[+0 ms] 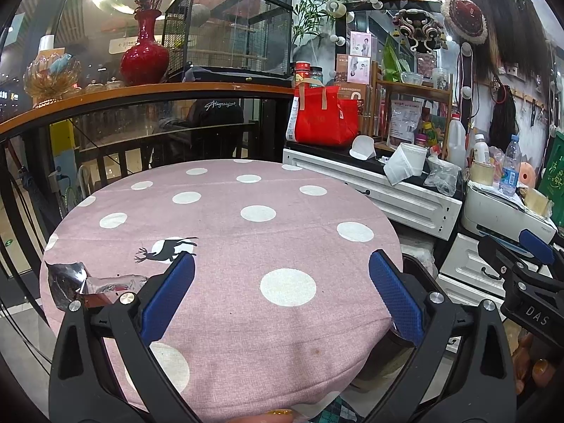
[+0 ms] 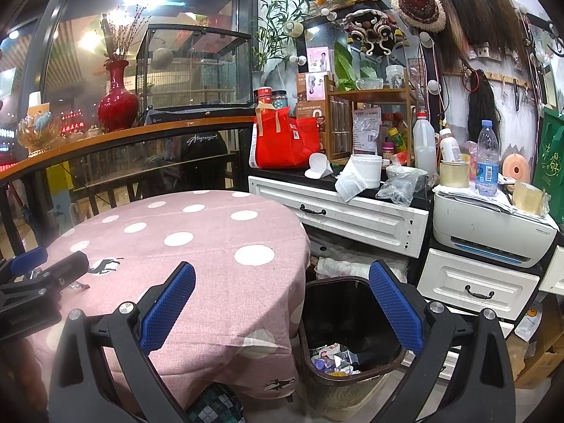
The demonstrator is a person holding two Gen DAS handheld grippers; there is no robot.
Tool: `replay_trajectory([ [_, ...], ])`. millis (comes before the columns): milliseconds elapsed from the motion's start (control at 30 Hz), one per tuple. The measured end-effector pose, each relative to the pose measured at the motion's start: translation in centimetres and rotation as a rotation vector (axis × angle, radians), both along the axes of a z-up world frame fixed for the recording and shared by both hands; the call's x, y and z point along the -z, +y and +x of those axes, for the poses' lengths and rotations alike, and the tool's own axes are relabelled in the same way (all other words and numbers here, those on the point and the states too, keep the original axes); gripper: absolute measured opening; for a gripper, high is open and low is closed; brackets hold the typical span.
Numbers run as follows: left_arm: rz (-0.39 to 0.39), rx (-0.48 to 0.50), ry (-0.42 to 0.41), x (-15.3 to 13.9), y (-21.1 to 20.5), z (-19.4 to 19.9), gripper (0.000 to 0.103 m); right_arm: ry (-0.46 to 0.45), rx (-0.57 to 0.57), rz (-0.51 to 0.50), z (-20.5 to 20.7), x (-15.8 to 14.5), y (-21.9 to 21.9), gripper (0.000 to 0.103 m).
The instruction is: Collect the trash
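Silver crumpled foil wrapper [image 1: 75,283] lies at the lower left of the left wrist view, on the pink polka-dot tablecloth [image 1: 225,232], long axis across, just left of the wide-open, empty left gripper [image 1: 282,275]. The right gripper [image 2: 282,282], also open and empty, hangs farther off over the dark plastic trash bin [image 2: 310,356].

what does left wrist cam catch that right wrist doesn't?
Left wrist only: the crumpled silver foil wrapper lying in full view at the table's left edge, beside the open left gripper.

Right wrist only: the inside of the dark brown plastic trash bin by the table, with wrappers in its bottom, seen between the fingers of the open right gripper.

Both: the round pink polka-dot tablecloth table, the red fabric tote bag and the glossy red ceramic vase.
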State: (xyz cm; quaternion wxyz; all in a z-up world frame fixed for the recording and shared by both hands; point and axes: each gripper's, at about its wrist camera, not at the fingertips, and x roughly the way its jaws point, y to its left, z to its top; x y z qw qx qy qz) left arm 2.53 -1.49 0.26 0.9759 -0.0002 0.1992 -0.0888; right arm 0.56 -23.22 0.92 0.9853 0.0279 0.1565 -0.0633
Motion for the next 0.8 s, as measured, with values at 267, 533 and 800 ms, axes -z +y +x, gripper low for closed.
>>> replay_trajectory([
  [267,0.002,-0.002,-0.007,0.30,-0.20,-0.08,0.097,0.000,0.001,0.000,-0.01,0.14,0.08,0.097],
  [533,0.003,0.000,-0.002,0.34,-0.24,-0.20,0.097,0.003,-0.001,0.002,0.09,0.20,-0.06,0.097],
  [800,0.000,0.001,0.010,0.28,-0.17,-0.13,0.097,0.006,-0.002,0.002,0.11,0.19,-0.03,0.097],
])
